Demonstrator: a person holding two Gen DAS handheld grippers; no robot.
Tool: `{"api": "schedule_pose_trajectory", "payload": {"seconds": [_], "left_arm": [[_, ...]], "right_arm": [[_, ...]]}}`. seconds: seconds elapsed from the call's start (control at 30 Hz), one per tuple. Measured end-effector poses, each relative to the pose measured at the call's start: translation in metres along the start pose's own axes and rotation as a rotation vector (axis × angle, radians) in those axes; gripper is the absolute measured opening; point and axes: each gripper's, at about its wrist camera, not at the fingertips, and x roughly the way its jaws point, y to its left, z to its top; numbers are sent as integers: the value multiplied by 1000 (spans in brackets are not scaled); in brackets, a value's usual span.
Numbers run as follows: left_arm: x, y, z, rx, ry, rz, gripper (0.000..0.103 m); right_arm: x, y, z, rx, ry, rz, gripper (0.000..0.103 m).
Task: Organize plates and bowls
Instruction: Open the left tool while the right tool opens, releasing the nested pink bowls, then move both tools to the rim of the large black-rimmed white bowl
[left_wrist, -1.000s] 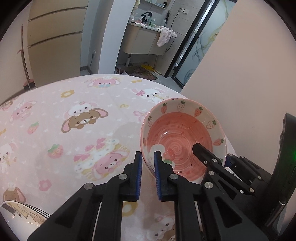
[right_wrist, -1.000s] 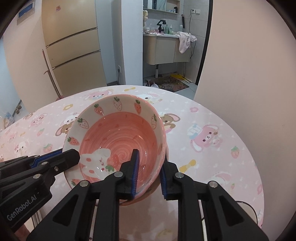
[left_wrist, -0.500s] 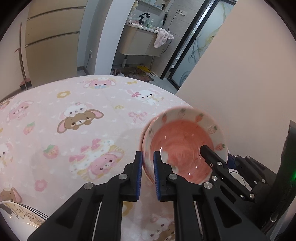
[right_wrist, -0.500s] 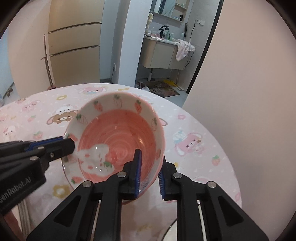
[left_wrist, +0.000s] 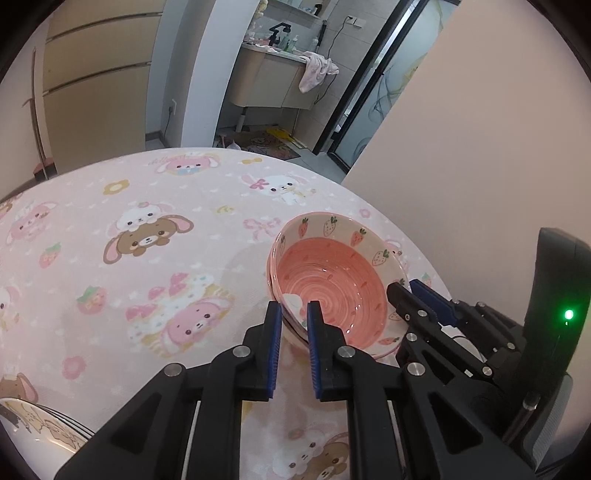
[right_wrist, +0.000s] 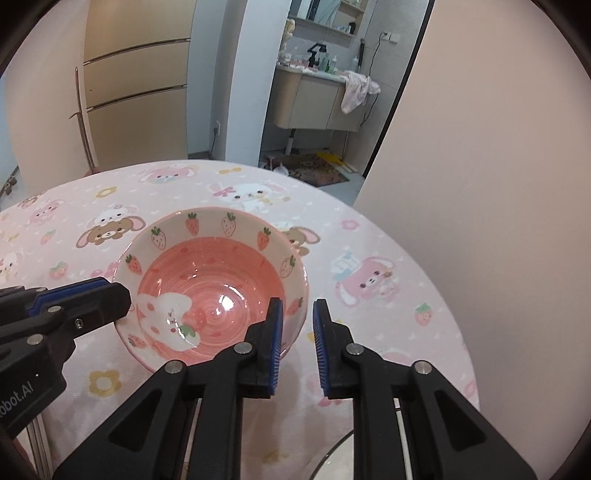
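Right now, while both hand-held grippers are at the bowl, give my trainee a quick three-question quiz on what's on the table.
1. True or false: the pink bowl has food in it.
2. Which fruit is printed around its inner rim? A cherries, B strawberries, C lemons.
3. What covers the table under the bowl?

Key: 1 false, it is empty. 2 B. 3 a pink tablecloth with cartoon animals.

Left gripper pinches narrowly, right gripper apparently stands parted, both angled downward.
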Motion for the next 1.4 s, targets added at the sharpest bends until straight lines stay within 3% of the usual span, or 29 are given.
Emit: {"api": "schedule_pose_trajectory", "payload": {"seconds": [0.13,0.3,0.4,0.67,0.7,0.73,0.77,0.8,0.83,0.87,1.1,1.4], "left_arm": [[-10,1,3,0,-28,17,14],[-41,-19,5,92,-124,78,13],[-57,-30,6,119,-154,70,14],[-87,-66,-3,199,-194,40,16],[-89,-70,-4,207,-201,42,19],[-91,-74,-5,219,-209,49,32],[-92,-79,-7,234,-218,69,58],[-93,-83,-9,245,-228,91,72],[-94,-85,-11,248,-239,93,83],[-95,-87,-12,248,-244,84,83],[-80,-95,-16,234,-147,30,84],[-24,-106,-39,250,80,-31,86]], "right_arm": [[-11,-15,4,67,-31,32,16],[-33,-32,7,112,-82,64,18],[-42,-37,2,109,-106,73,23],[-68,-60,-15,123,-112,158,23],[-72,-63,-16,118,-118,160,23],[-78,-66,-17,112,-125,162,24],[-84,-69,-17,103,-134,166,25],[-89,-73,-17,90,-144,172,27],[-94,-76,-17,71,-152,178,30],[-96,-79,-17,56,-153,179,31],[-101,-115,-28,41,-58,267,32],[-83,-143,-50,45,36,249,36]]}}
